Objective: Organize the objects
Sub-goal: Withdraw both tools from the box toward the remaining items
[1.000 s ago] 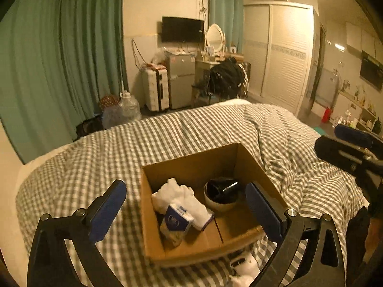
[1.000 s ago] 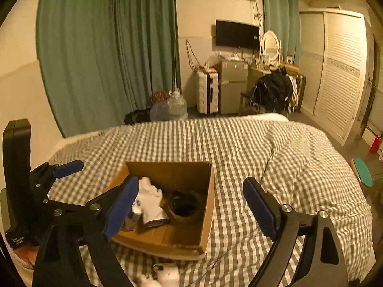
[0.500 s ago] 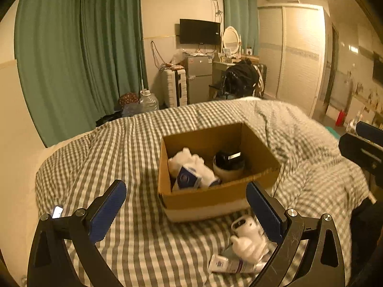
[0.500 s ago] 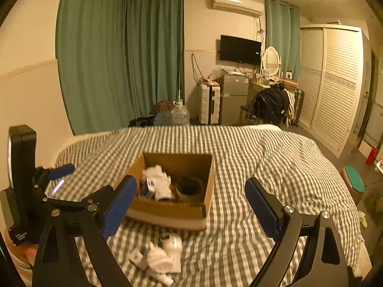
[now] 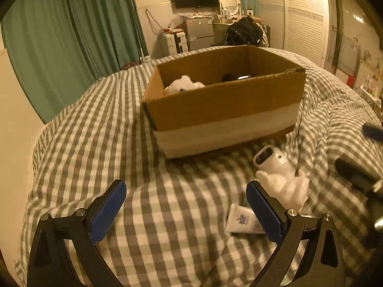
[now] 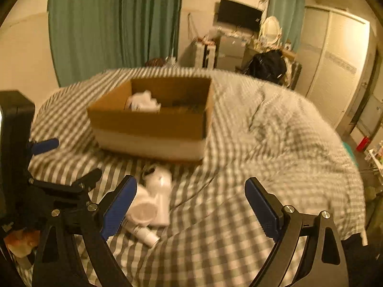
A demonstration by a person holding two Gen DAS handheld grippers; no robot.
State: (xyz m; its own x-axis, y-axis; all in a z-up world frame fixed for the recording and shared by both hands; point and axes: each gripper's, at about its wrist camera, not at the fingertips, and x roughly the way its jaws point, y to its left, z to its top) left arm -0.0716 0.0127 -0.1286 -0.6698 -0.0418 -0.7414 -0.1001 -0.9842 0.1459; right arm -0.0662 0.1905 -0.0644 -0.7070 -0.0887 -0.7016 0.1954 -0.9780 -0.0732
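An open cardboard box (image 5: 222, 106) (image 6: 153, 124) sits on the checked bed cover and holds a white cloth (image 5: 183, 85) and a dark round item (image 5: 235, 76). In front of it lie a white device (image 5: 271, 159) (image 6: 160, 191), a crumpled white cloth (image 5: 284, 186) and a white tube (image 5: 240, 221) (image 6: 143, 233). My left gripper (image 5: 185, 211) is open and empty, low over the cover, with the loose items by its right finger. My right gripper (image 6: 189, 209) is open and empty, with the items by its left finger.
The checked duvet (image 5: 119, 143) covers the whole bed, with folds at the right (image 6: 275, 131). Green curtains (image 5: 71, 35), a fridge and desk (image 5: 198, 31) and a white wardrobe (image 6: 335, 59) stand beyond the bed.
Both grippers have dropped lower and come closer to the bed. The box now shows from the side, and the loose items in front of it loom larger. Both stay open.
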